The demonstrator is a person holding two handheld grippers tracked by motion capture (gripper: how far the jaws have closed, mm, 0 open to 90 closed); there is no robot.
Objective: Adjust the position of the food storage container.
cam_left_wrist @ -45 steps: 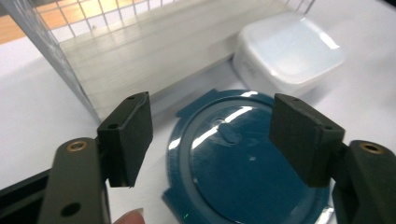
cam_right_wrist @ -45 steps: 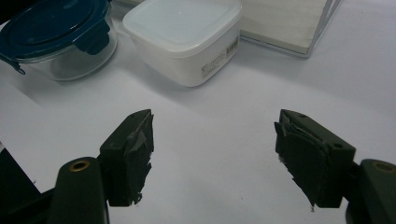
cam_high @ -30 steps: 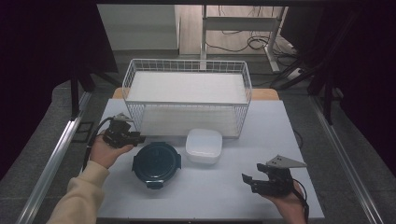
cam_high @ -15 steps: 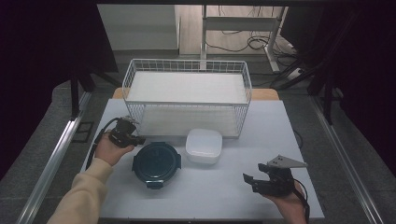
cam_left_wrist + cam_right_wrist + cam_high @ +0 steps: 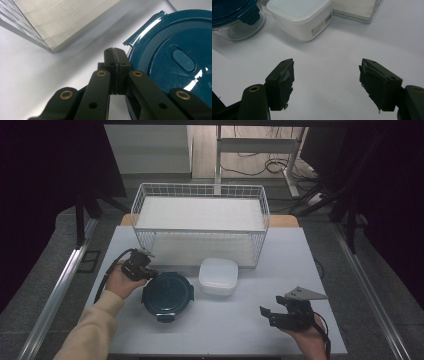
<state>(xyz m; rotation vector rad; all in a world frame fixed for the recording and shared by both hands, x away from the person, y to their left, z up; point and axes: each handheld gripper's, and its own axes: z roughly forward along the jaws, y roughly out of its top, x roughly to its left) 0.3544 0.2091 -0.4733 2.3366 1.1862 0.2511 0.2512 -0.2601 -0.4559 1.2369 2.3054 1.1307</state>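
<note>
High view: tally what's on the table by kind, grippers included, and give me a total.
Round container with blue lid: 1
White square container: 1
White wire basket: 1
Grippers: 2, the left gripper, jaws shut, beside the blue lid, and the right gripper, jaws open
Total: 5

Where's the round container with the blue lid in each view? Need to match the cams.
High view: blue-lidded container at centre-left of the table, by the left gripper.
Left gripper view: its lid covers the right side, beside the shut jaws.
Right gripper view: top left corner, clear wall under the blue lid.
Shared landmark: the white wire basket, upper left in the left gripper view, top right in the right gripper view.
</note>
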